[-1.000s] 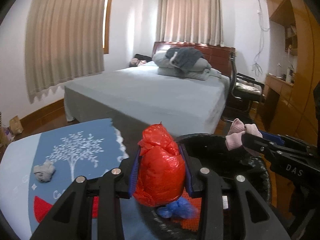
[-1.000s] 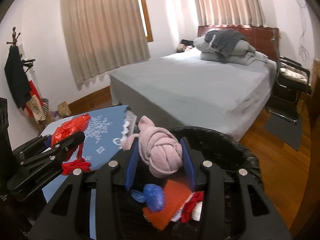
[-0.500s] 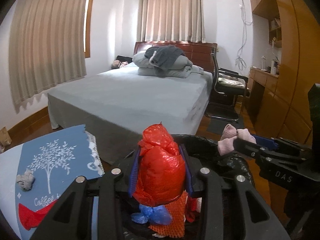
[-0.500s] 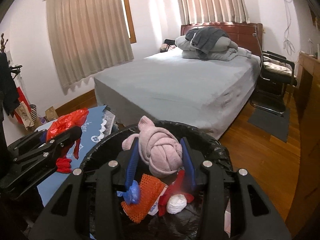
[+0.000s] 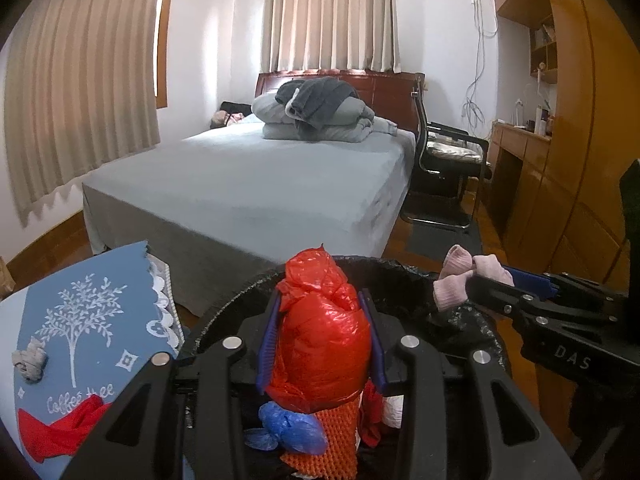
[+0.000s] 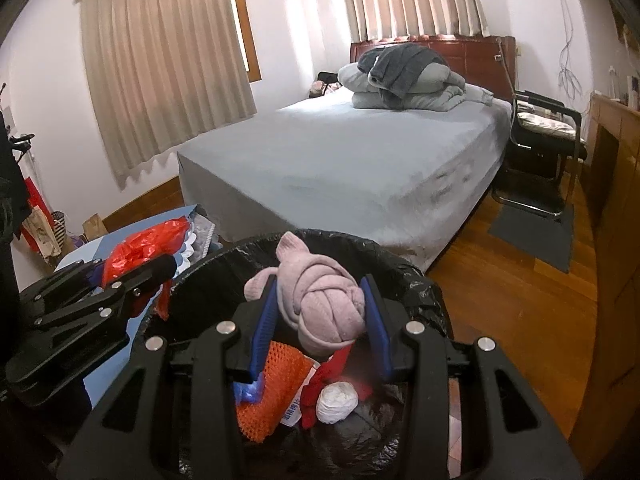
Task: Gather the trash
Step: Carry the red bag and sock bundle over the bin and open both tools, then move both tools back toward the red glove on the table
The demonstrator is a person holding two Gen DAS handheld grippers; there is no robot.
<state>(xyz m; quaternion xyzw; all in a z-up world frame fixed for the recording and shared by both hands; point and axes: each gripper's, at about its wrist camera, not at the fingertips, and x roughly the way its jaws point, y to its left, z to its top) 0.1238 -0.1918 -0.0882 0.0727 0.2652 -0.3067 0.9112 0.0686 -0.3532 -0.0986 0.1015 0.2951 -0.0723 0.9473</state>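
Already over the bin, the crumpled red plastic bag [image 5: 322, 332] sits squeezed between the blue pads of the left gripper [image 5: 322, 344], whose jaws stand partly closed and pressed on its 2 sides. Beside it, the knotted pale pink knit cloth [image 6: 320, 304] is clamped the same way in the right gripper [image 6: 320, 324], jaws partly closed on its bulk. Both bundles hang above the round bin lined with a black plastic bag [image 6: 404, 272]. Inside lie an orange mesh net [image 6: 276, 384], a blue plastic wad [image 5: 290, 428], red scraps and a white paper ball [image 6: 338, 400].

To finish this step well, each bundle should sit clearly inside the rim before the jaws part; the pink cloth, seen from the left wrist, looks close to the far rim, so it probably wants bringing inward first. Opening wide would let the springy bag fall free rather than cling to a pad.

Both grippers tilt downward, side by side. On the blue cloth with a white tree print [image 5: 100, 320] a grey crumpled wad [image 5: 29, 362] and a red rag [image 5: 60, 428] are not yet collected.
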